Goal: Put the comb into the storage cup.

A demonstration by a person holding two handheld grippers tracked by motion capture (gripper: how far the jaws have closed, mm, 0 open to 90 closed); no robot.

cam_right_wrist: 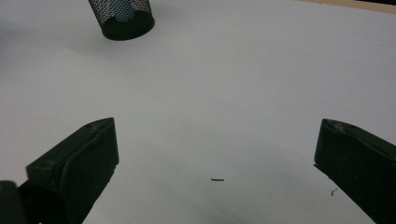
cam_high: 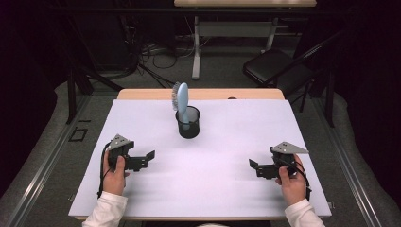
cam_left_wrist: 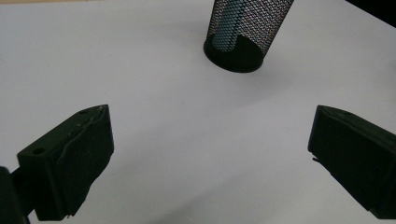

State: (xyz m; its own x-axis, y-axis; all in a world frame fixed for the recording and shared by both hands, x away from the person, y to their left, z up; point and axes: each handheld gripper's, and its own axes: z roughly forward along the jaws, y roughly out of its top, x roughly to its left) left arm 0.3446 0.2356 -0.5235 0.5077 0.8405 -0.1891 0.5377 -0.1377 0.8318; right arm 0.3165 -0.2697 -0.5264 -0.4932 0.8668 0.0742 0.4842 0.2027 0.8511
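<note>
Standing: one hairbrush [cam_high: 181,101], one holder [cam_high: 188,124]

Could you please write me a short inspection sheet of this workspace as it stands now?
Surface: white sheet over a wooden table; flat, a few tiny dark specks near the right tongs.
Job's things: black mesh cup upright at mid-table, light blue hairbrush standing in it, handle down, bristle head above the rim.
Clutter: nothing seen besides the specks.
Grippers: left tongs and right tongs both open, empty, low over the sheet, pointing inward, apart from the cup.
Cables: one black cable trails from the left tongs past the hand; another from the right.
Surroundings: dark room, folding chair, another table's legs, floor wires.
</note>
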